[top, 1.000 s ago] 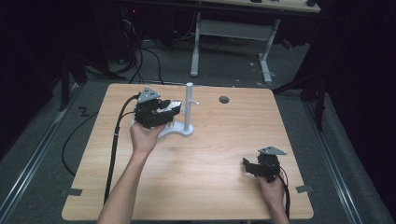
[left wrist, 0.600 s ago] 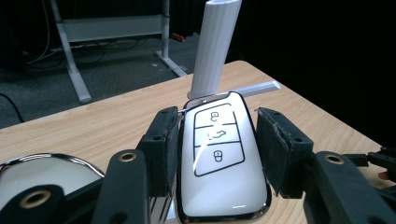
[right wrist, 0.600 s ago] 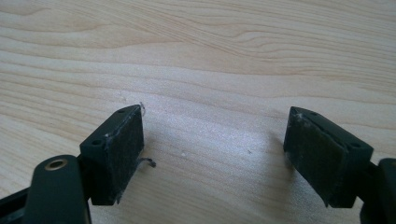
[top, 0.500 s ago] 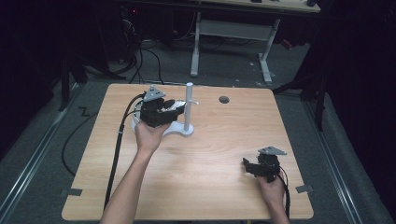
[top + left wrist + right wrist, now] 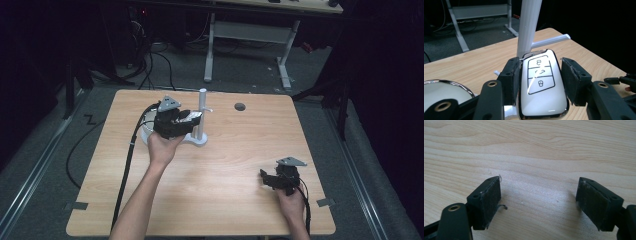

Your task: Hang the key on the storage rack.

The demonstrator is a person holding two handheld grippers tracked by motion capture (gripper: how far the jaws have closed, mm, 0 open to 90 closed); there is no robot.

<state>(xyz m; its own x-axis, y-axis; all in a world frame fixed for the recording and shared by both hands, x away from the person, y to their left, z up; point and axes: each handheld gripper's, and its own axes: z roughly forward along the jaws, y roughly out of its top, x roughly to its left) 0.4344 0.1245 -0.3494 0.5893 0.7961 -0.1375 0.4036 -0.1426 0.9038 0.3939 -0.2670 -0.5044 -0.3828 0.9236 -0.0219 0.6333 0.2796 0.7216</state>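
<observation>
My left gripper [image 5: 192, 120] is shut on a white car key fob [image 5: 541, 85] with a chrome rim and three button symbols. The fob [image 5: 191, 117] lies flat between the pads, its ring end right by the white post [image 5: 529, 25] of a small stand [image 5: 202, 116]. A white peg [image 5: 551, 40] sticks out of the post just beyond the fob. My right gripper [image 5: 539, 202] hangs open over bare wood near the table's front right [image 5: 272, 179], nothing between its pads.
A round white, chrome-rimmed piece [image 5: 439, 92] lies on the table under the left gripper. A dark round hole [image 5: 240, 106] sits in the tabletop at the back. The left gripper's cable [image 5: 127, 165] trails down the left side. Tape marks [image 5: 325, 202] flag the front corners.
The left gripper has shifted slightly right with the fob, closer to the stand's post. The right gripper has stayed in place.
</observation>
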